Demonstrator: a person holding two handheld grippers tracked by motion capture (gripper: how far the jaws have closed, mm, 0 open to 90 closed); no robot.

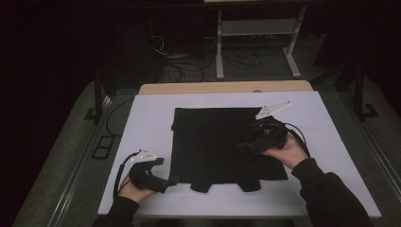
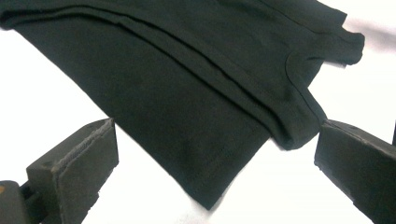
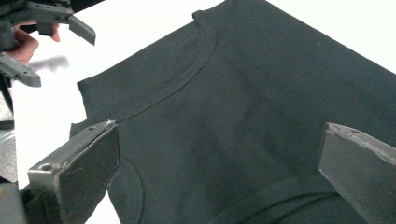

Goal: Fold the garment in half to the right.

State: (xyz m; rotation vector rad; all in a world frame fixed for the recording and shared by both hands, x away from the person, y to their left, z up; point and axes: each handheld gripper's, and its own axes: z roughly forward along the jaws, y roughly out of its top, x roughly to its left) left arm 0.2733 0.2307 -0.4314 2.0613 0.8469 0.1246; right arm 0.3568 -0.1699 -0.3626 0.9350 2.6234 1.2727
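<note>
Dim workshop surroundings, cables and a frame stand on the floor beyond a white table [image 1: 142,123]. Black T-shirt [image 1: 213,142] lies flat at the table's centre, partly folded into a rectangle, with small tabs of cloth projecting from its near edge at 6 o'clock.

Left gripper [image 1: 172,180] rests low on the table at 8 o'clock of the garment, jaws spread, nothing between them. The left gripper view shows a near corner of the shirt lying just ahead of the jaws, not touched. Right gripper [image 1: 242,146] hovers over the shirt's right half at 3 o'clock, jaws likewise apart and empty; the right gripper view looks down on the neckline seam.

Assessment: folding is part done; the step in hand appears to be the approach for the next grasp. The next move likely calls for the left jaws to advance onto the near corner and close through all layers, while the right secures its side so the cloth does not drag.
</note>
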